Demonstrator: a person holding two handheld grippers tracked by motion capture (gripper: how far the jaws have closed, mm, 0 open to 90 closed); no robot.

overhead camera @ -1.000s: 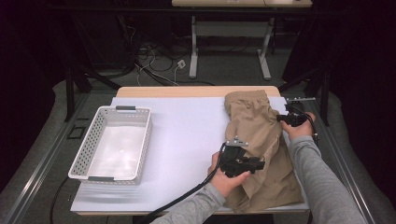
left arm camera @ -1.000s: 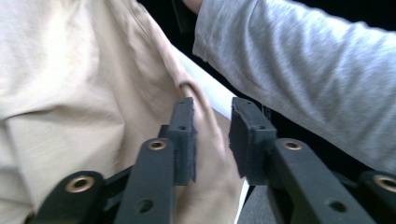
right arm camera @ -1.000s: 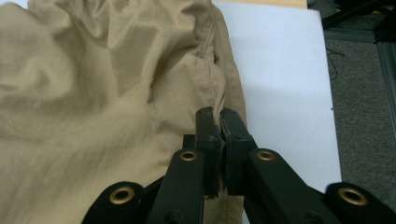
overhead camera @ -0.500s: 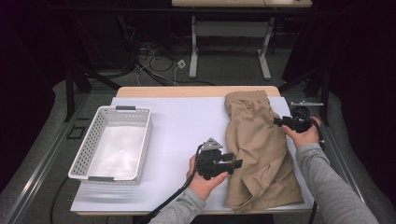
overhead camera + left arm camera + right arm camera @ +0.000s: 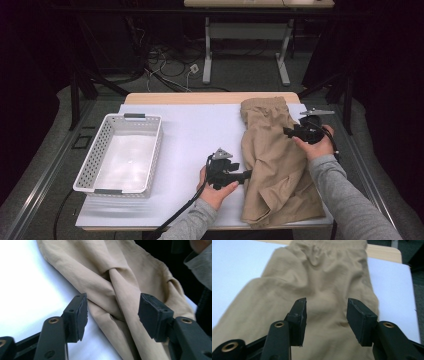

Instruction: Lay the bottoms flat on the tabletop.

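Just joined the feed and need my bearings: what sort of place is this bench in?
Probably a lab or recording workshop, not a home: a white-covered table in a dark room, loose cables on the floor behind it, and another workbench farther back.

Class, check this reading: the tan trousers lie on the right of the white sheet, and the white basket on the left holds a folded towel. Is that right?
Not quite. The high view shows the white basket empty, with no towel in it. The rest stands: the tan trousers lie on the right of the white sheet.
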